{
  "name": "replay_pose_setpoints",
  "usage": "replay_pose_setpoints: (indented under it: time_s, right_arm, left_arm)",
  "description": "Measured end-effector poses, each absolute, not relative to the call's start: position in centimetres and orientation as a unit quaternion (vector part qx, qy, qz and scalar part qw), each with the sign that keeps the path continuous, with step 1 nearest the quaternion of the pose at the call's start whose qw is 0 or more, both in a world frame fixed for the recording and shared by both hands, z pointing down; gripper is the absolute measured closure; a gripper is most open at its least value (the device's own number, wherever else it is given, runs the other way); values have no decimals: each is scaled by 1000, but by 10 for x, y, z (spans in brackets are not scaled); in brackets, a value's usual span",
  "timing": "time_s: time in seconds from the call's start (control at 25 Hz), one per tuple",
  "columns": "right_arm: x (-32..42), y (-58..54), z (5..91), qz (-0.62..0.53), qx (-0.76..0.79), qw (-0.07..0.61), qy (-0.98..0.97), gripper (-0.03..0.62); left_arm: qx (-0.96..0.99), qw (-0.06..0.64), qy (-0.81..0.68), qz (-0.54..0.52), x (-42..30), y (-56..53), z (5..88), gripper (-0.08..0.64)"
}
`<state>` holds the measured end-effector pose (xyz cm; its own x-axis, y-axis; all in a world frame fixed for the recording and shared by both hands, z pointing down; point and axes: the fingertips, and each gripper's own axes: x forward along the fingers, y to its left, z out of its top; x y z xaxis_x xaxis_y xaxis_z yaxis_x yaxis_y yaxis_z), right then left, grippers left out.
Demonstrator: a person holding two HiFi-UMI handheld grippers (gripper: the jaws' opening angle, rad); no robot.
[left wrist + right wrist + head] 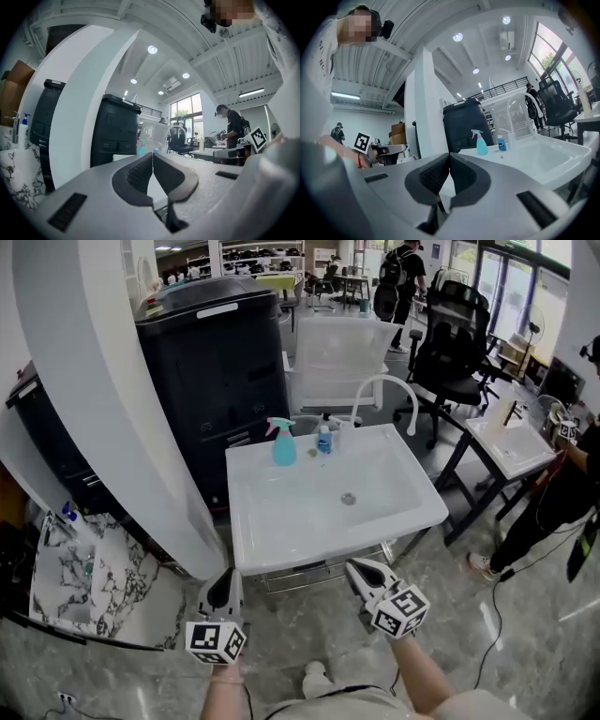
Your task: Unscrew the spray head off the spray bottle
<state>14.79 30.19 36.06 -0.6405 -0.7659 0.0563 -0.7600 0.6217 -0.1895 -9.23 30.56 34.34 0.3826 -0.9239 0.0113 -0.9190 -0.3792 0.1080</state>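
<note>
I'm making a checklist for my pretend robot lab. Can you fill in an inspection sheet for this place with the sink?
Surface: white sink, basin bare apart from its drain.
Job's things: teal spray bottle upright on the back ledge, spray head on.
Clutter: small blue bottle beside it, near the faucet.
Grippers: left gripper and right gripper both shut, holding nothing, short of the sink.
Cables: thin black cable on the floor at the right.
Surroundings: black machine behind the sink, office chair, a white pillar, people farther off.
</note>
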Motion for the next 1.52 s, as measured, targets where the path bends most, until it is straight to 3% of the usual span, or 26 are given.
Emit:
replay_pose_setpoints:
  time_s: [0.72, 1.52]
  right_arm:
    - [153, 227, 374, -108, -420, 11, 901, 588]
    - [124, 67, 375, -113, -452, 6, 885, 588]
  left_arm:
    - [841, 47, -539, -22, -69, 225, 354, 552]
    - [878, 54, -475, -23, -65, 34, 360, 552]
